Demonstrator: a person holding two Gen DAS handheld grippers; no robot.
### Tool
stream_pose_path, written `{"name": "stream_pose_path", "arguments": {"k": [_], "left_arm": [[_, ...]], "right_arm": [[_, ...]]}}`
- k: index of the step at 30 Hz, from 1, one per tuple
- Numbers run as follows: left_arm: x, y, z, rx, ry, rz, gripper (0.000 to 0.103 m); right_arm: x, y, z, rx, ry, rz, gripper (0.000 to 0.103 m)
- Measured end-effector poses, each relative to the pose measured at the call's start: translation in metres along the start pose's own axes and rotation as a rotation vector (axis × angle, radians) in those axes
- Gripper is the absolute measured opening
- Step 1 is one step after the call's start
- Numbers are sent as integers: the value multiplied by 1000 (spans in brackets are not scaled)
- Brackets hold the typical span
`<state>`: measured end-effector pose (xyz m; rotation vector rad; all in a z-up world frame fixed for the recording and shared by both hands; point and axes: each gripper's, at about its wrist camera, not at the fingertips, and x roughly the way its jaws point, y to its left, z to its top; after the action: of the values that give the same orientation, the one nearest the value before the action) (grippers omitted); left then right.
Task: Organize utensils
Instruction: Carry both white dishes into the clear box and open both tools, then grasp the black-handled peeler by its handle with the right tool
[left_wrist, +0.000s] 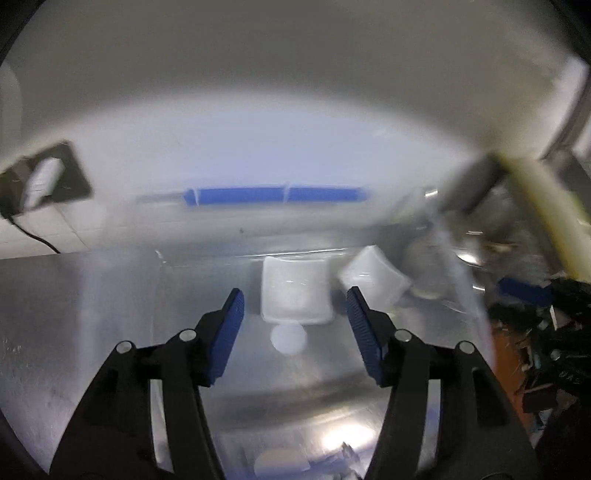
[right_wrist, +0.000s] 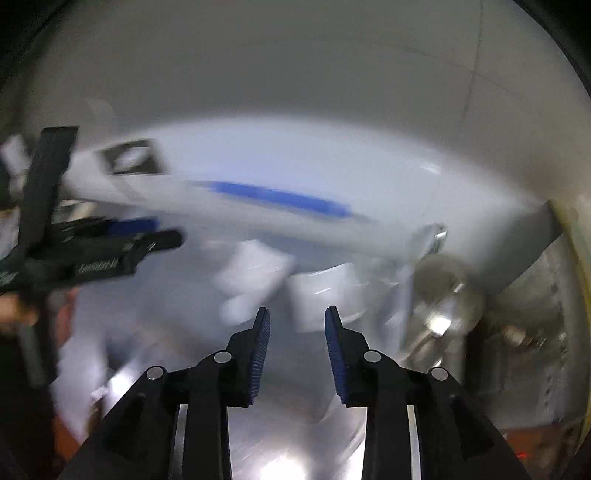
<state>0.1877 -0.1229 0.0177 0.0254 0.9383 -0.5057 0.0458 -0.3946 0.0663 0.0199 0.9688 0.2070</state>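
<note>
Both grippers empty over the steel counter

My left gripper (left_wrist: 294, 301) hangs with fingers spread wide, two translucent plastic containers (left_wrist: 295, 293) on the counter (left_wrist: 74, 314) just ahead at 12 o'clock. My right gripper (right_wrist: 297, 325) is apart too, holding nothing; its view is blurred

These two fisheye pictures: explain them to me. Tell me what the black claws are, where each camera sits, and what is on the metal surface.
Each picture comes from a camera mounted on a hand-held gripper, looking forward along its two fingers. The black claws with blue pads are those fingers. In the left wrist view the left gripper is open and empty above a shiny metal counter. Ahead sit two translucent white containers. The right wrist view shows the right gripper, also open and empty. Both pictures are blurred, so I cannot make out any utensils.
</note>
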Motion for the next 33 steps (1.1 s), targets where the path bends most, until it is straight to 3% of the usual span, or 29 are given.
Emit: {"name": "stream_pose_path", "arguments": {"k": [4,6,9,14,18,22,24,26,27,29,33], "left_arm": [[-66,-1,-77,-21,-64,-74,55],[-73,2,-113,-45,-43,-47,55],[-56,12,-180,-121,98,-9,55],[-21,8,-245,-131,248,16,55],[-10,-1,-256,-142,262,-19,55],[-3,2,-247,-187,242,-55,55],[-1,5,-243,-219,241,-82,55],[-1,9,-243,-248,252,-114,55],[2,11,-242,-264,258,-128,55],[8,14,-240,-318,279,-182,55],[23,10,-239,-389,312,-273,55]], "right_arm": [[-11,30,-73,18,69,196,39],[11,43,-105,34,141,176,39],[56,47,-145,93,258,119,39],[92,63,-182,125,362,97,39],[110,72,-187,124,395,69,39],[125,84,-191,109,436,63,39],[128,88,-193,81,431,55,30],[136,91,-190,51,430,23,6],[136,92,-192,42,430,19,2],[141,95,-194,35,427,25,2],[134,60,-200,164,439,122,2]]}}
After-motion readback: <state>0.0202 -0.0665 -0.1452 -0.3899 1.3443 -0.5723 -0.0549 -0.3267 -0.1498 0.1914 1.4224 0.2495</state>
